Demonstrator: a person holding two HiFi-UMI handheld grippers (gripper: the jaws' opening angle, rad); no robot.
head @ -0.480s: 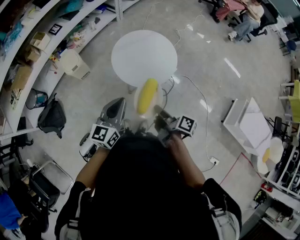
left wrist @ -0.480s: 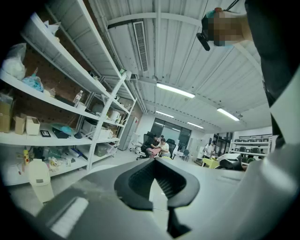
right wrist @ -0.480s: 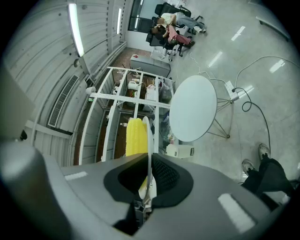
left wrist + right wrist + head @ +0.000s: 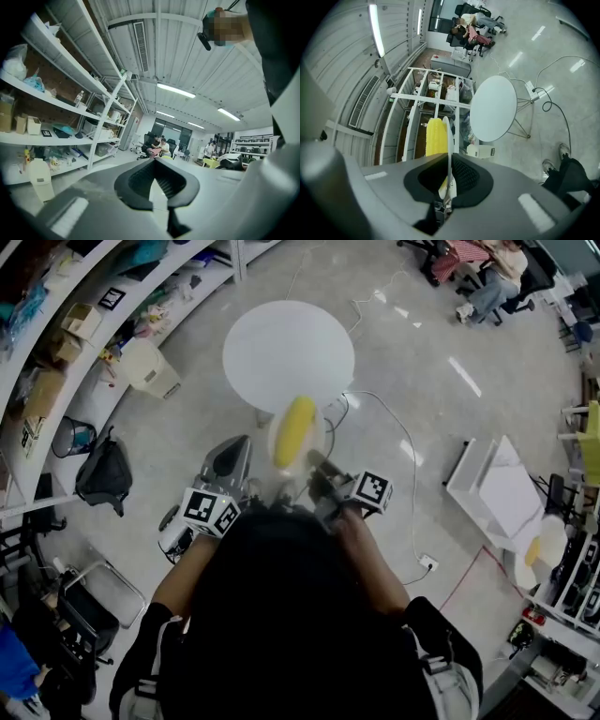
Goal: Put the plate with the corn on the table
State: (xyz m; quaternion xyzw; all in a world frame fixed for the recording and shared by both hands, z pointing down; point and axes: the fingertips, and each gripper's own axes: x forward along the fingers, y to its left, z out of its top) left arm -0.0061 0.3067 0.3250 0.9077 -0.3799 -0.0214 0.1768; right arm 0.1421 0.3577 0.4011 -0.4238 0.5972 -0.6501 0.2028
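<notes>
Right gripper: clamped on white round plate rim, likely so yellow corn cob rides flat.
Left gripper: jaws together, empty.
White round table: ahead of both.

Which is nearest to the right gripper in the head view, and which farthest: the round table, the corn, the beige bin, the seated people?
From the right gripper:
1. Corn, on the plate it grips, just ahead.
2. Round table, farther ahead.
3. Beige bin, off to the left.
4. Seated people, far upper right.
</notes>
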